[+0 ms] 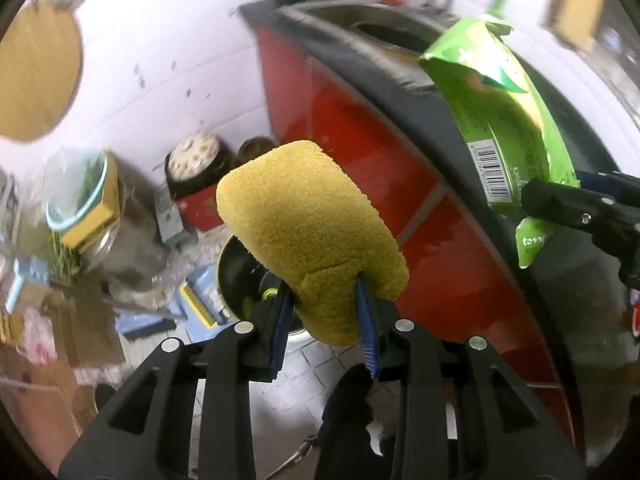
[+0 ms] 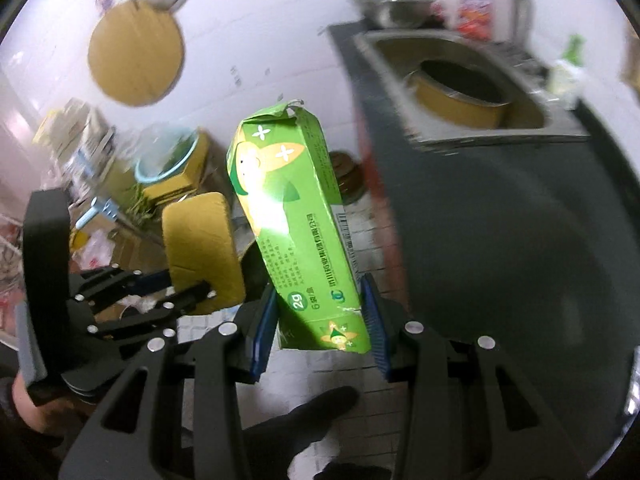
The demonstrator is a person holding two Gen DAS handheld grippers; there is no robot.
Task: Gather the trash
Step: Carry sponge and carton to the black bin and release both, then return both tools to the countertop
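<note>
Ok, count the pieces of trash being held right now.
2. A yellow sponge is clamped in the left gripper, and a torn green box is clamped in the right gripper. More trash may lie unseen among the blurred clutter.

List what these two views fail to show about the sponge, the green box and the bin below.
- Round bin, left wrist view: the yellow sponge in the left hand-held gripper covers most of its opening; contents unknown.
- Green box, right wrist view: small print blurred, torn top hides whether it is empty.
- Floor clutter, left wrist view: motion blur, items unidentifiable.
- Right hand-held gripper: box bottom edge glare-washed.
</note>
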